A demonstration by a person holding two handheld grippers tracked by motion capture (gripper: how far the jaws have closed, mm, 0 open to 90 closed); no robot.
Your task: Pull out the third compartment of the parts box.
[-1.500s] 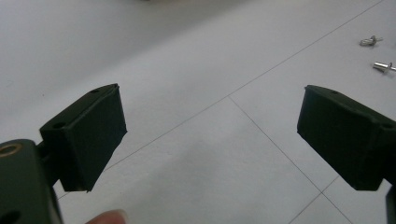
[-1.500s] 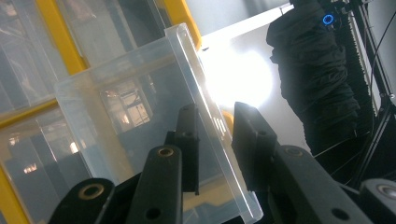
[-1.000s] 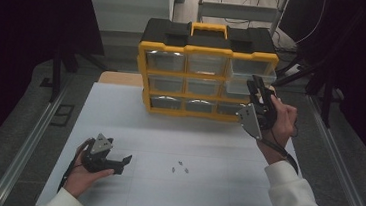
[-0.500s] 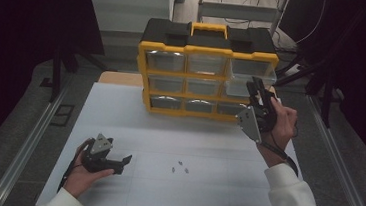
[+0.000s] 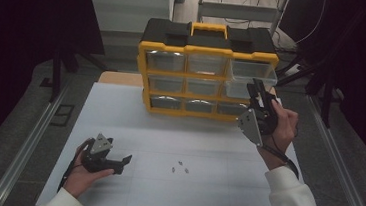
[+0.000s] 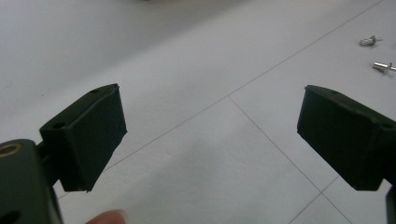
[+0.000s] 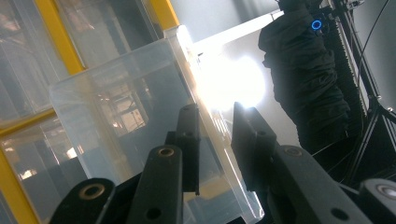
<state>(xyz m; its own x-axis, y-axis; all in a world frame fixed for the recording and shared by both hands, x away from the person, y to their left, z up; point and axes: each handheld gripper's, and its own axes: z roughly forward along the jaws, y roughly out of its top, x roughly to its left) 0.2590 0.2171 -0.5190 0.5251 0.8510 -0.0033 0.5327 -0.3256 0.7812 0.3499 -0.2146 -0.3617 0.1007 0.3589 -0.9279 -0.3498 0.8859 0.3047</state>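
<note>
So the right hand-held gripper (image 5: pixel 258 89) is up at the yellow-and-black plastic organiser cabinet (image 5: pixel 206 67) at the back of the white bench (image 5: pixel 213 196). Its jaws are pinched narrow onto the side wall of a clear plastic drawer (image 5: pixel 251 71), the top right one, which sticks out a bit from the yellow frame. In the right gripper view you can see that glossy see-through wall (image 7: pixel 140 102) running straight between the two matte black pads, one pad inside the drawer and one outside. The drawer is a boxy tub with thin walls and a thicker rim that catches the glare.

The other drawers are the same transparent stuff and sit flush in a three-by-three grid, with a black lid and a yellow carry handle (image 5: pixel 209 29) on top.

The left hand-held gripper (image 5: pixel 118 161) lies low on the bench near the front left, jaws spread wide with nothing between them. The left gripper view shows the blocky, rubbery-looking black pads (image 6: pixel 91 135) over the smooth white surface with its thin grid lines.

A few tiny shiny metal screws (image 5: pixel 180 169) lie loose mid-bench, just beside the left gripper's tips, well apart from the cabinet.
</note>
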